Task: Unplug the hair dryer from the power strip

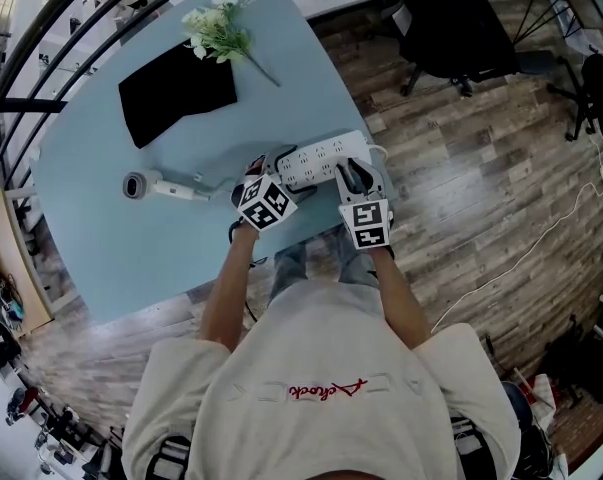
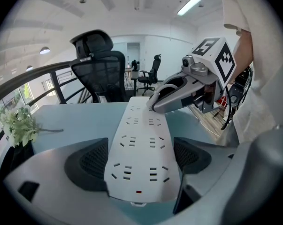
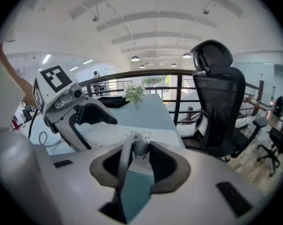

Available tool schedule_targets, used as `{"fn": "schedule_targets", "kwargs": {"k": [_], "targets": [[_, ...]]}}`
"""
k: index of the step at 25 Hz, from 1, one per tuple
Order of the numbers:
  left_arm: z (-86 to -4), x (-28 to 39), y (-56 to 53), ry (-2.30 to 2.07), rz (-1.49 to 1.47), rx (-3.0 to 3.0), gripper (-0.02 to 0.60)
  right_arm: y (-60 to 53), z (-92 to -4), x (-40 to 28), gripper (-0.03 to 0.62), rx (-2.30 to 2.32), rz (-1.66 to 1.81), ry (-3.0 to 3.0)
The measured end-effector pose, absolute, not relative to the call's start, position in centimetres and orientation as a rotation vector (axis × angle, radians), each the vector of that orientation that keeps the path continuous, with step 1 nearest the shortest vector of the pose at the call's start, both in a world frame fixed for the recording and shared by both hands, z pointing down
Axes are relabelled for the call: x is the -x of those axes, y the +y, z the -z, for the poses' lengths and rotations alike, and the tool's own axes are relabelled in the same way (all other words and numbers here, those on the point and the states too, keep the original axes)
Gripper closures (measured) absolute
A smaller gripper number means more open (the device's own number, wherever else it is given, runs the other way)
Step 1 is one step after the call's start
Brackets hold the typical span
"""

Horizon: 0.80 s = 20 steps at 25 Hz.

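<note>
The right claw is clamped on the grey plug at the right end of the power strip. The left claw grips the strip's left end, steadying it on the table. The plug looks seated, so I judge the pull itself is not yet done. The hair dryer lies well to the left. I count one strip, one plug, one dryer and two claws.
</note>
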<state>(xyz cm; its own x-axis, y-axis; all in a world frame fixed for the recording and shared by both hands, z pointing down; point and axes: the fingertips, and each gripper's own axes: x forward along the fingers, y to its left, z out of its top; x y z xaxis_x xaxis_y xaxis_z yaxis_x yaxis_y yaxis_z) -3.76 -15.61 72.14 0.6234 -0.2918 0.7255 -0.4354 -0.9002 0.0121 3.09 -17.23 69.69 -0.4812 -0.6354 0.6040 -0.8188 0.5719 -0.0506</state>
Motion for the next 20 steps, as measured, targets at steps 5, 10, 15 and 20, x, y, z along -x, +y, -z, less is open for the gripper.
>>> {"fn": "schedule_targets", "kwargs": {"k": [5,10,15,20], "targets": [[-72.2,3.7,-15.7,-0.615,-1.14,-2.652,0.163,-17.8,-67.2,-2.4,0.471,-1.173,-0.386,-2.348],[-72.1,3.7,-15.4,-0.611,-1.133,-2.659,0.163,-17.3,-67.5,-2.2,0.471,-1.148,-0.413,-2.348],[-70.5,3.6,-15.6,-0.659,-1.046,-2.684,0.163,-17.2,-67.7,-2.7,0.471,-1.156,-0.438,-2.351],[-69.2,4.3,-15.7,-0.718,-0.976,-2.692,0.163,-17.1,-67.8,-3.1,0.471,-1.178,-0.469,-2.348]]}}
